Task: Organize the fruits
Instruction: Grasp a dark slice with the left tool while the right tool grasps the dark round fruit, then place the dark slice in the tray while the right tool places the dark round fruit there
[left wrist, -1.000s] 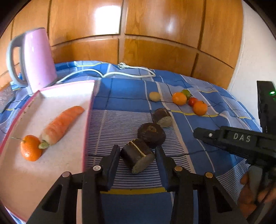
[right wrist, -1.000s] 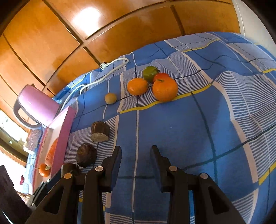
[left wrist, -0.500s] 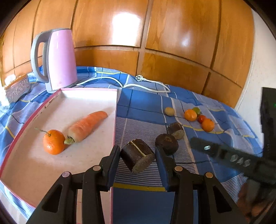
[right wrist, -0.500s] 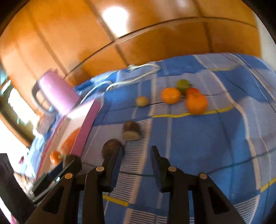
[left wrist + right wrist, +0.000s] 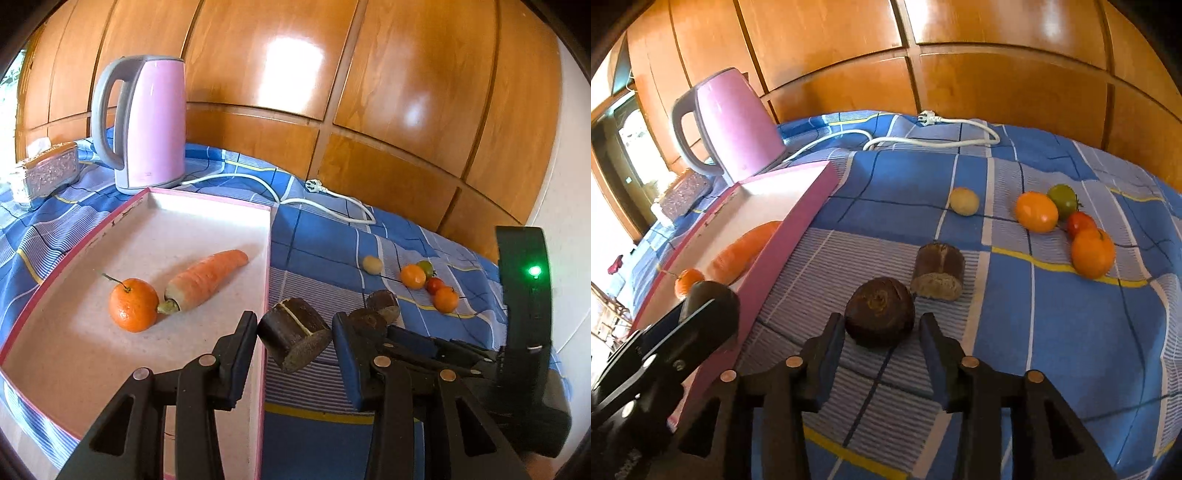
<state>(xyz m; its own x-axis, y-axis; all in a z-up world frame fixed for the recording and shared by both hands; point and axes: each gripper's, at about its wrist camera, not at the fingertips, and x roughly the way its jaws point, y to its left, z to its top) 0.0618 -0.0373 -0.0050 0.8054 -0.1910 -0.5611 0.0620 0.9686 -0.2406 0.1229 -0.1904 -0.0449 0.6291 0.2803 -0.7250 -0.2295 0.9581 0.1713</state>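
Note:
My left gripper (image 5: 294,332) is shut on a dark brown cut piece (image 5: 293,339) and holds it in the air over the right wall of the pink tray (image 5: 267,258). In the tray lie a carrot (image 5: 207,278) and an orange (image 5: 133,304). My right gripper (image 5: 882,330) points down at a round dark piece (image 5: 879,312) lying on the blue cloth. Its jaws are opening, with that piece between the fingers and a gap on the right side. A third dark piece (image 5: 938,271) lies just beyond. Two oranges (image 5: 1036,211), a red tomato (image 5: 1080,222) and a green one (image 5: 1063,195) sit to the right.
A pink kettle (image 5: 151,125) stands behind the tray, its white cable (image 5: 332,199) trailing across the cloth. A silver box (image 5: 51,170) is at the far left. A small yellowish fruit (image 5: 964,201) lies alone mid-cloth. Wooden panels close the back.
The left gripper carried its dark piece up and left to the tray's edge. The right gripper swung left to the round dark piece and its jaws widened around it.

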